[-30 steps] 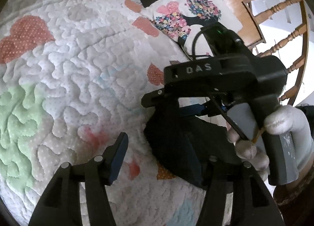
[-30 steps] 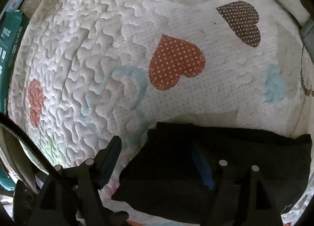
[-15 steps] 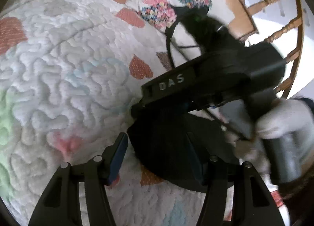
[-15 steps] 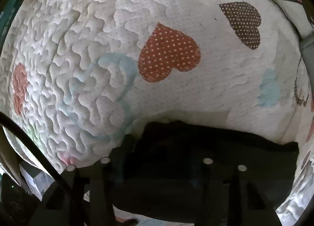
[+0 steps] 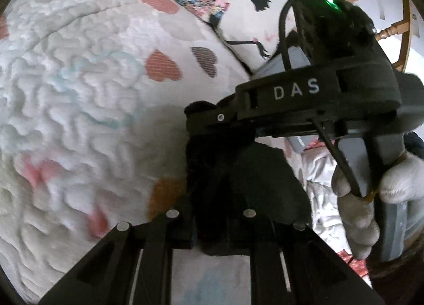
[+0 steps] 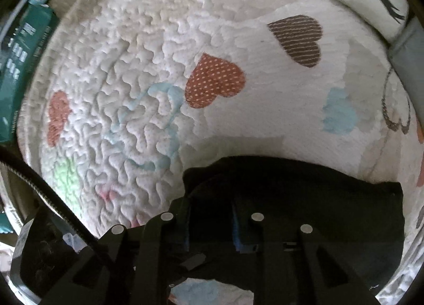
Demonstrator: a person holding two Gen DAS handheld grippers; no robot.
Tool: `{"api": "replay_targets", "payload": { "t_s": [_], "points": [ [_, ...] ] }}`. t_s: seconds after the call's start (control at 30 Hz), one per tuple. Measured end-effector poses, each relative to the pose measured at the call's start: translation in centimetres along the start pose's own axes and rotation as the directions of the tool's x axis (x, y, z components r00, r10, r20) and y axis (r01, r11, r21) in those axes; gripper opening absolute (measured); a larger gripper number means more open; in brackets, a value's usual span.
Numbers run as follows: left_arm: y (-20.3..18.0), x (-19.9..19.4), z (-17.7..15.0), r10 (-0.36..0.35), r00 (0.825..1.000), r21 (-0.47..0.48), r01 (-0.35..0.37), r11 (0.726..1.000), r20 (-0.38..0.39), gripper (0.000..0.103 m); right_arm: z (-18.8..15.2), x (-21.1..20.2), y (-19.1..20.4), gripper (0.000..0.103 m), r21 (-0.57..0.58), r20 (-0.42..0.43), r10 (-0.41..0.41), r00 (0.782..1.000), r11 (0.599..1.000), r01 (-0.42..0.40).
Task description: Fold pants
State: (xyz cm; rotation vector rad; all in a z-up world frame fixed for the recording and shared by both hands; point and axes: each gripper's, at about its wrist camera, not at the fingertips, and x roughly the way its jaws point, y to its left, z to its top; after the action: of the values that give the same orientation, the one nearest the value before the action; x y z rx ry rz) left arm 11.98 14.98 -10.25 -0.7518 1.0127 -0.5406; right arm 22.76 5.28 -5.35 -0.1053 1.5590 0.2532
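Observation:
The black pants (image 5: 254, 180) lie folded on a white quilt with coloured hearts (image 5: 79, 79). My left gripper (image 5: 209, 225) has closed its jaws on the near edge of the pants. My right gripper (image 6: 210, 222) has also closed on the pants (image 6: 304, 199), at their left corner. In the left wrist view the right gripper's black body marked DAS (image 5: 296, 100) sits over the far side of the pants, held by a white-gloved hand (image 5: 365, 199).
A pillow with a floral figure print (image 5: 238, 8) lies at the quilt's far side. A wooden chair (image 5: 384, 26) stands beyond it. Teal packages (image 6: 18, 61) lie along the quilt's left edge in the right wrist view.
Both grippers were open a second ago and have closed on the pants. Both moved in closer over the fabric.

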Motion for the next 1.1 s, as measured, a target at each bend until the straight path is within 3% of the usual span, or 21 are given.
{"api": "replay_targets", "payload": {
  "t_s": [0.33,0.67,0.93,1.1],
  "points": [
    [-6.6,4.2,-1.4,-0.013,0.998,0.09,0.019,0.996,-0.065,0.014,-5.5,-4.9,-9.1,0.024,0.102,0.116,0.068,0.991,0.992,-0.08],
    [-11.3,9.2,-4.9,0.044,0.987,0.181,-0.015,0.983,-0.156,0.014,-10.1,-3.9,-17.3,0.024,0.238,0.181,0.118,0.976,0.958,-0.16],
    [-12.5,12.2,-6.2,0.118,0.974,0.24,-0.069,0.968,-0.193,0.015,-12.3,-2.1,-20.7,0.024,0.287,0.223,0.128,0.966,0.939,-0.191],
    [-12.9,10.9,-6.9,0.107,0.974,0.255,-0.054,0.965,-0.198,0.022,-13.3,-1.9,-22.1,0.024,0.31,0.269,0.138,0.953,0.925,-0.221]
  ]
}}
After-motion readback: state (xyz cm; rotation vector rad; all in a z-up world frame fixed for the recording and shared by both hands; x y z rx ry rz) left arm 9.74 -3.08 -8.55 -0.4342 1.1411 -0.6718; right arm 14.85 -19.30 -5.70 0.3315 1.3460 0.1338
